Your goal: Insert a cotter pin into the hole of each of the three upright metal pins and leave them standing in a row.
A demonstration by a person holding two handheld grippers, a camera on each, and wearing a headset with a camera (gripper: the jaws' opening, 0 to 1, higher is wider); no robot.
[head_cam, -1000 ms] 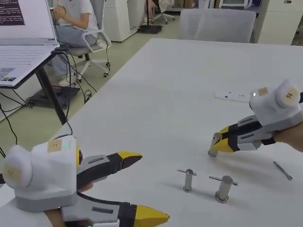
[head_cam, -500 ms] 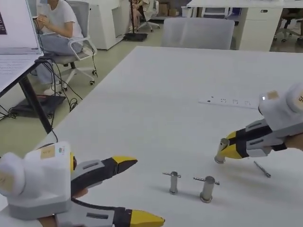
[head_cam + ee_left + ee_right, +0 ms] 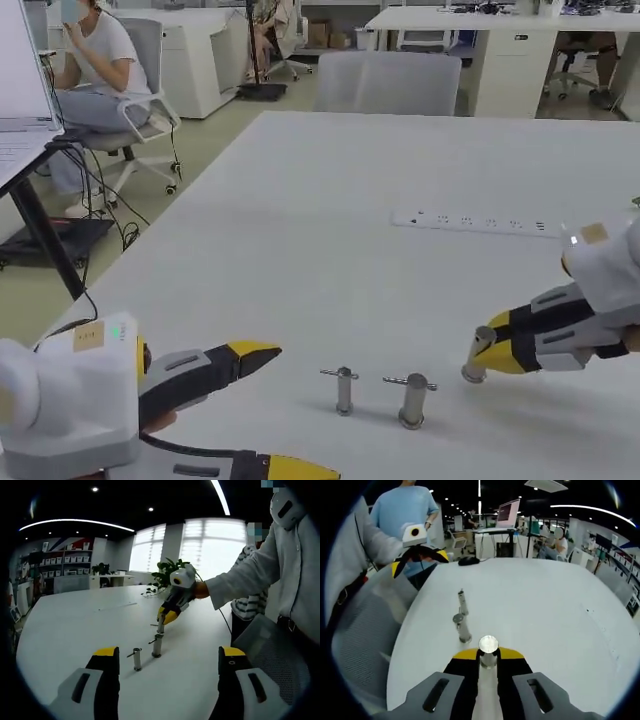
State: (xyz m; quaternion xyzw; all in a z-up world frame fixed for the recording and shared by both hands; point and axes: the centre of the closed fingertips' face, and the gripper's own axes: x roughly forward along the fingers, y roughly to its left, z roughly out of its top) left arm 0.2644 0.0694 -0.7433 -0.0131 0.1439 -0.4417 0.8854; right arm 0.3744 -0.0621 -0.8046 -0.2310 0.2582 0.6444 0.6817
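Jaws of the right gripper pinch a metal pin at their tips, seemingly tilted; the left gripper gapes empty.

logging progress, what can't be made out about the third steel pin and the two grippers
- third upright steel pin: hole hidden by the jaws of the yellow-tipped right gripper in the head view and the right gripper view
- yellow-tipped left gripper: lower jaw cut off by the head view's bottom edge
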